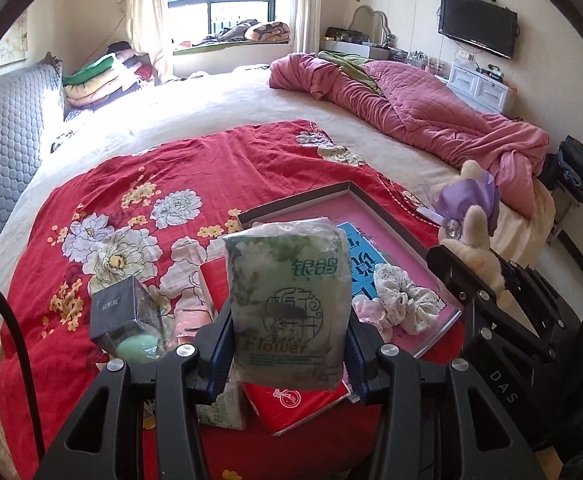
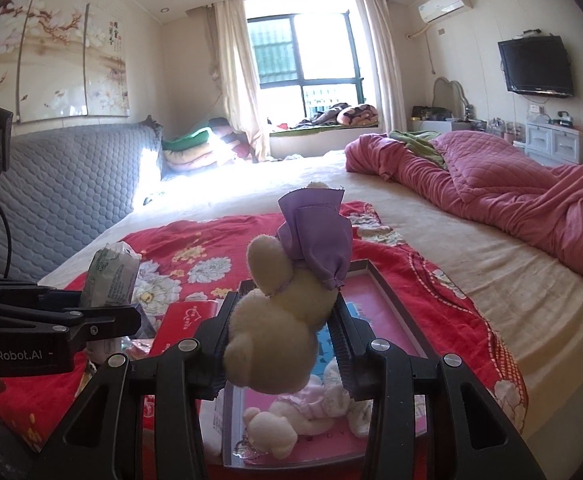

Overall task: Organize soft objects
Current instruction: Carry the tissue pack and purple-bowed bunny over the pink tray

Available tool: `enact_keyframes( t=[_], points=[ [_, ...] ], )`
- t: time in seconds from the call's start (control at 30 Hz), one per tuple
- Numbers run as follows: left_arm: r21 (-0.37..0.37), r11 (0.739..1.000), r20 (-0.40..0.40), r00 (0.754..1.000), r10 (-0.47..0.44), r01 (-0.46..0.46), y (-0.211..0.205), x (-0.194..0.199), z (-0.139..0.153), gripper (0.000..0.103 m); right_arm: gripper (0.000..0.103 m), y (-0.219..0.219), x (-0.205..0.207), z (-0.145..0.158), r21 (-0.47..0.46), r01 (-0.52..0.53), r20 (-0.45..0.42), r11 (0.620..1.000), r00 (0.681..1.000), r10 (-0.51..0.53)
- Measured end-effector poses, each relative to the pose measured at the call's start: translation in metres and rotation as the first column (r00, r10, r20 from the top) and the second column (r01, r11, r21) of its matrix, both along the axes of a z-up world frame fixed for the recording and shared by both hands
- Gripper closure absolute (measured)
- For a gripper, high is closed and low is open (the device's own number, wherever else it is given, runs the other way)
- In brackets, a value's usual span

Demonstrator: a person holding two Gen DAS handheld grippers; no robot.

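My left gripper (image 1: 287,332) is shut on a green-and-white tissue pack (image 1: 289,304) and holds it upright above the red floral blanket (image 1: 139,208). My right gripper (image 2: 281,334) is shut on a cream plush rabbit in a purple dress (image 2: 287,300), held above the pink tray (image 2: 387,308). The rabbit also shows at the right of the left wrist view (image 1: 471,236), and the tissue pack at the left of the right wrist view (image 2: 111,280). In the tray (image 1: 407,240) lie a floral scrunchie (image 1: 403,300), a blue pack (image 1: 361,260) and a second small plush (image 2: 279,420).
On the blanket left of the tray lie a red tissue pack (image 1: 291,404), a dark box (image 1: 121,316), a green sponge (image 1: 137,350) and another green pack (image 1: 223,412). A rumpled pink quilt (image 1: 431,112) covers the bed's far right. A grey padded headboard (image 2: 71,200) stands left.
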State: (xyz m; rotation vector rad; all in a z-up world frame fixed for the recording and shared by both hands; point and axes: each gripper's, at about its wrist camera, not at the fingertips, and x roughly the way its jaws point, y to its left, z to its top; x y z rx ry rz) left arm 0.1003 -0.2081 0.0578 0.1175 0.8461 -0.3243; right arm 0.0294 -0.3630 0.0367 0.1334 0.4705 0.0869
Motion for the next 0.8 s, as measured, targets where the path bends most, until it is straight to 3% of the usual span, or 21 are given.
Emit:
enact_keyframes(
  t=[0.5, 0.8],
  points=[
    [0.09, 0.995, -0.007, 0.999, -0.049, 0.05, -0.043, 0.008, -0.016, 0.056, 0.059, -0.046, 0.003, -0.017, 0.05, 0.106, -0.044, 0.993, 0.994, -0.104],
    [0.092, 0.994, -0.085, 0.995, -0.059, 0.067, -0.058, 0.029, -0.043, 0.056, 0.059, -0.071, 0.009, -0.037, 0.056, 0.16, -0.109, 0.986, 0.982, -0.153]
  ],
)
